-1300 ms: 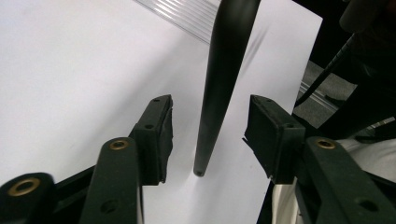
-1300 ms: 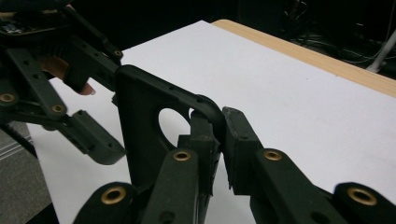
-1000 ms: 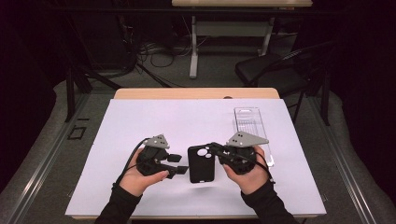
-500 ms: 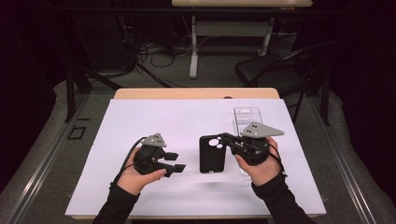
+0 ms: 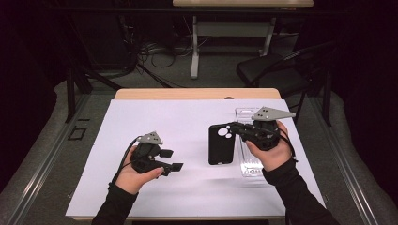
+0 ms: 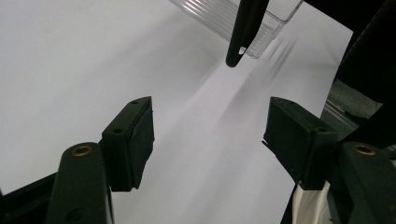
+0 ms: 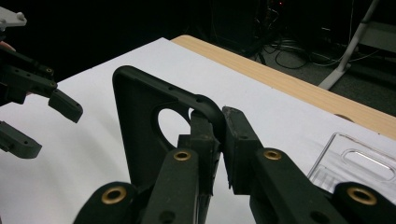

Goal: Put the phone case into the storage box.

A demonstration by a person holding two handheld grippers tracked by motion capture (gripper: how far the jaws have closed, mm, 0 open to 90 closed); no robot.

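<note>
A black phone case (image 5: pixel 221 144) with a round camera cutout hangs a little above the white sheet, and my right gripper (image 5: pixel 232 129) is shut on its top edge. In the right gripper view the jaws pinch the rim of the phone case (image 7: pixel 140 116) beside the cutout. My left gripper (image 5: pixel 171 159) rests low at the left, apart from the case. Its jaws have just been opening, with nothing between them. The left gripper view looks past its own open gripper (image 6: pixel 208 140) at the case's lower edge (image 6: pixel 245 28), farther off.
A clear plastic tray (image 5: pixel 245 165) lies on the white sheet (image 5: pixel 178 117) under my right hand, also seen as a clear tray (image 7: pixel 355 163) at the lower right. A wooden table edge (image 5: pixel 197 93) runs along the back, with a chair (image 5: pixel 272 70) beyond.
My right gripper has carried the phone case to the right and upward, away from the left gripper. The left gripper's jaws have spread wider and stand clear of the case.
</note>
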